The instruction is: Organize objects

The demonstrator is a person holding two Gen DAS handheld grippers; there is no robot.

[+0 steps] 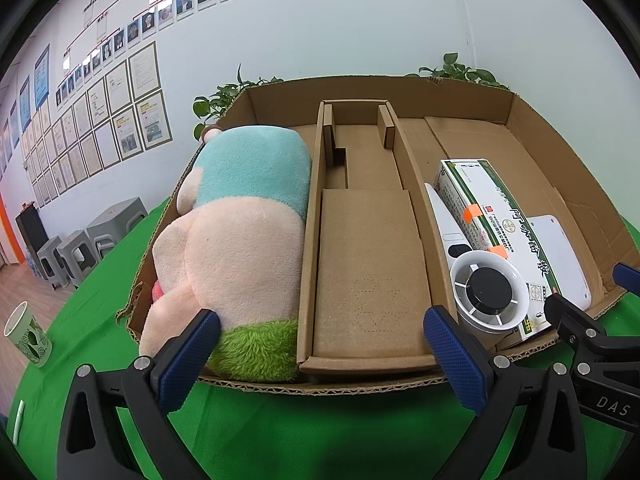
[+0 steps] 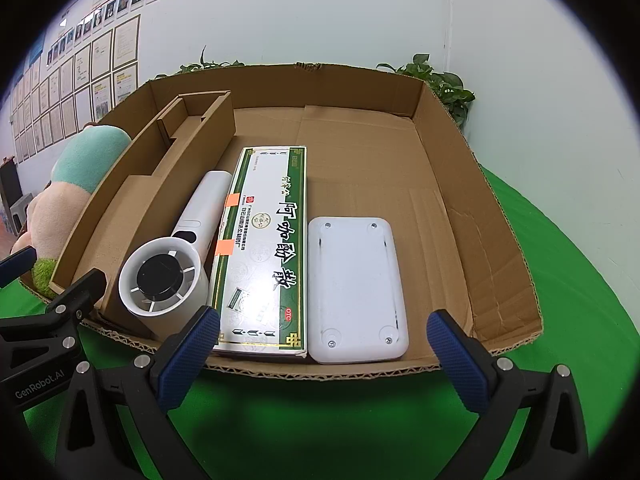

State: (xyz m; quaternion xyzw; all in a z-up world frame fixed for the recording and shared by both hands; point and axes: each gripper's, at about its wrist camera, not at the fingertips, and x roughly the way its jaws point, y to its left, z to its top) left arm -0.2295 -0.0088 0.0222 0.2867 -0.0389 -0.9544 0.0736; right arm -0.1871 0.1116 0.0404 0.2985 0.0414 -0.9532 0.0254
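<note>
A shallow cardboard box (image 1: pixel 560 184) (image 2: pixel 472 208) sits on a green cloth. Its left part holds a plush toy (image 1: pixel 236 236) (image 2: pixel 76 176). A cardboard insert (image 1: pixel 368 264) (image 2: pixel 160 168) fills the middle. The right part holds a white handheld fan (image 1: pixel 486 290) (image 2: pixel 168 276), a white-and-green medicine carton (image 1: pixel 504 220) (image 2: pixel 264 248) and a flat white device (image 1: pixel 560 256) (image 2: pixel 356 292), side by side. My left gripper (image 1: pixel 320 356) is open and empty at the box's front edge, before the insert. My right gripper (image 2: pixel 324 356) is open and empty before the carton and the white device.
A paper cup (image 1: pixel 28 334) stands on the green cloth (image 1: pixel 304 428) at the far left. Grey stools (image 1: pixel 80 240) stand on the floor beyond. Potted plants (image 2: pixel 444 84) sit behind the box against the wall.
</note>
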